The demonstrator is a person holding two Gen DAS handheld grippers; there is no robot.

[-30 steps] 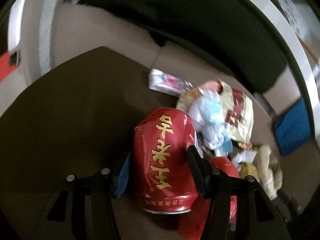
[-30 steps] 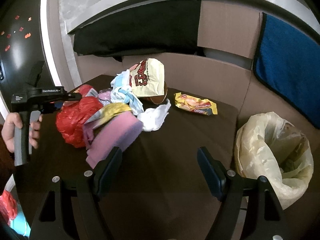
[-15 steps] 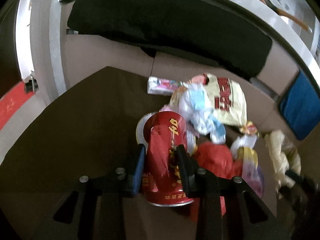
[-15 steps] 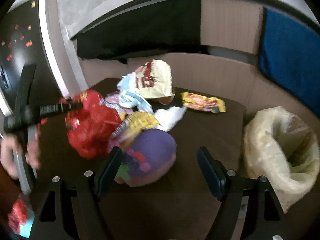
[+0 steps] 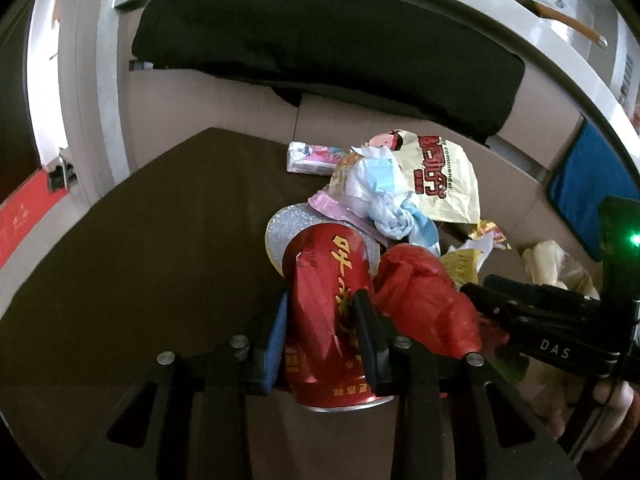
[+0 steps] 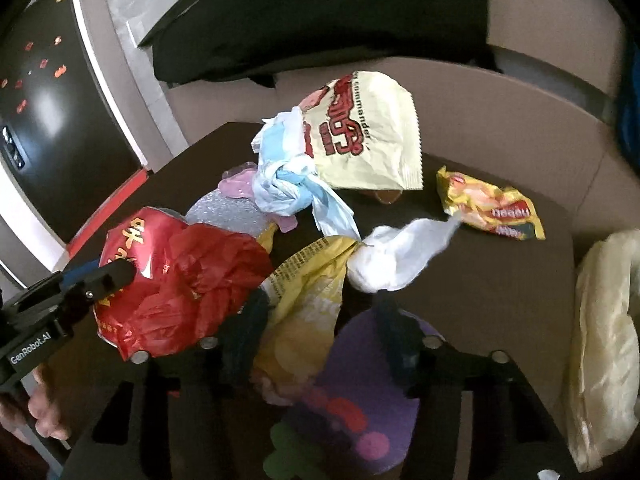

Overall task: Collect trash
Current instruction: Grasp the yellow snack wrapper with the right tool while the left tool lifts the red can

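So the left gripper [image 5: 324, 338] is pinching the red can [image 5: 328, 304], whose long axis is running straight out along the fingers. The right gripper [image 6: 320, 332] has just been closing and is squeezing the yellow wrapper [image 6: 308, 312] over a purple pack [image 6: 360, 392]. The bin bag [image 6: 604, 344] is sitting off the table's right edge, so the right hand is nearer it.

Red can [image 5: 328, 316] with gold characters; crumpled red bag [image 6: 200, 280]; cream packet [image 6: 368, 136] with red lettering; yellow wrapper [image 6: 492, 208]; purple packet [image 6: 360, 400]; dark brown bench [image 5: 140, 260].
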